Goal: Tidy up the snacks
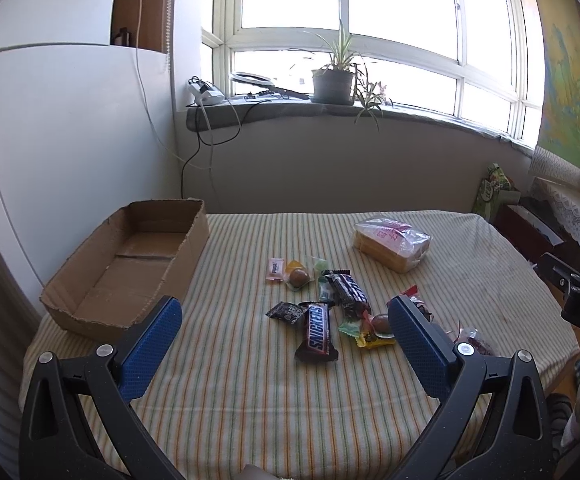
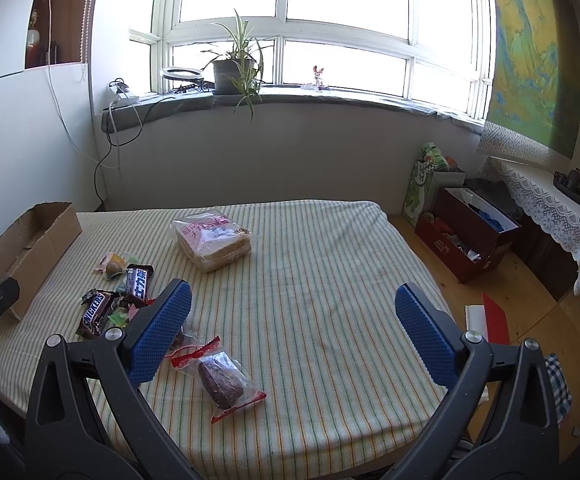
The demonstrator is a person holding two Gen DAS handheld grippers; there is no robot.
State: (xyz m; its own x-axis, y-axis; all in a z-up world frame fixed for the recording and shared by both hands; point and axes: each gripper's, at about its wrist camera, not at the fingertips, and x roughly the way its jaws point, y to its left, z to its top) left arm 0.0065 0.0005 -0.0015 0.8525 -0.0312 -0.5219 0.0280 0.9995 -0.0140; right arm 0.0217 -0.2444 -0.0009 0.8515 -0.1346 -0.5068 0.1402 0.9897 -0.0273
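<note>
Left wrist view: left hand-held gripper (image 1: 284, 312) wide apart above Snickers bar (image 1: 316, 333).

Spread left hand-held gripper (image 1: 285, 312), Snickers bar (image 1: 316, 333), cardboard box (image 1: 129, 264)

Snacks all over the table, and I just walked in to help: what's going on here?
A person holds a gripper in each hand over a striped tablecloth. The left gripper and right gripper are both open and empty. A Snickers bar, other candies and a bagged loaf of bread lie loose. The cardboard box has nothing in it yet.
</note>
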